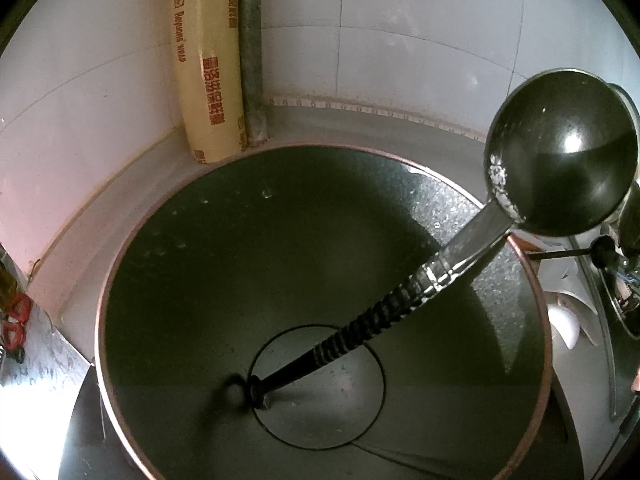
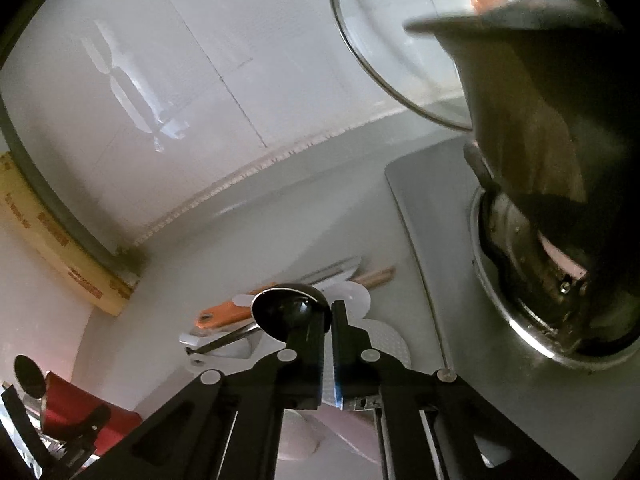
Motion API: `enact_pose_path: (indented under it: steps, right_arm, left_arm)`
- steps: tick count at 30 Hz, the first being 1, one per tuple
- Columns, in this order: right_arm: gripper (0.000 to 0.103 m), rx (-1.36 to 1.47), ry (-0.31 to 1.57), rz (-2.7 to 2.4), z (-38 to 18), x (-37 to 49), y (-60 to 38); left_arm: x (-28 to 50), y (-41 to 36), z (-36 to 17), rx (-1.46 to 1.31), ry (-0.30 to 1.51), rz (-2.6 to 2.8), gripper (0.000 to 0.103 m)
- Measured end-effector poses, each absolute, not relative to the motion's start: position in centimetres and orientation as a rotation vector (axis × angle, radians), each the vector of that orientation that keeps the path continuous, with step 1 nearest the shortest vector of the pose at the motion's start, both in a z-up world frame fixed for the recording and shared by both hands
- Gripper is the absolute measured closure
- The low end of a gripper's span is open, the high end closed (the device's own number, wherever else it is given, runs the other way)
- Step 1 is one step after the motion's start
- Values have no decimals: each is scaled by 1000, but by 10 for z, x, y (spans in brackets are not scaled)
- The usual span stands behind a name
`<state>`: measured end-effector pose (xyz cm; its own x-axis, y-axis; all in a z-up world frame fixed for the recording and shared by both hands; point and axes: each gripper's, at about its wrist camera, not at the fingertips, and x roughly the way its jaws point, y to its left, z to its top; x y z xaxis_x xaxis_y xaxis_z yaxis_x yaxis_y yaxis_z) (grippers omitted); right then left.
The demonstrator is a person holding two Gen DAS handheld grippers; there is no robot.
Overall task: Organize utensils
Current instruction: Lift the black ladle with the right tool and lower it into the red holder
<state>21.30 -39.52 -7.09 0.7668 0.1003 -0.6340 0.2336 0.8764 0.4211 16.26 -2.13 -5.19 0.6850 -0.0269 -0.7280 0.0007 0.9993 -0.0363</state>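
Note:
In the left wrist view a steel ladle (image 1: 560, 152) with a black ribbed handle (image 1: 360, 332) stands inside a round metal utensil holder (image 1: 180, 280), handle end at the bottom, bowl leaning over the right rim. The left gripper's fingers are out of that view. In the right wrist view my right gripper (image 2: 329, 320) has its two fingers nearly together, hovering over a pile of utensils: a second ladle (image 2: 286, 312), an orange-handled tool (image 2: 232, 314), a white perforated skimmer (image 2: 384, 344) and a wooden handle (image 2: 376, 276). Whether it grips anything is unclear.
A roll of cling wrap (image 1: 208, 64) and a grey pipe (image 1: 252, 52) stand in the tiled corner. A stove with a steel pot (image 2: 552, 152) and a glass lid (image 2: 400, 40) is at the right. A red container (image 2: 76, 404) sits at lower left.

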Motion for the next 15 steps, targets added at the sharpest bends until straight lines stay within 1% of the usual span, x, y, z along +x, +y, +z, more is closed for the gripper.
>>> enact_pose_path:
  steps: [15]
  right_arm:
    - [99, 422, 558, -13, -4, 183, -376]
  left_arm:
    - [158, -14, -47, -92, 813, -48, 13]
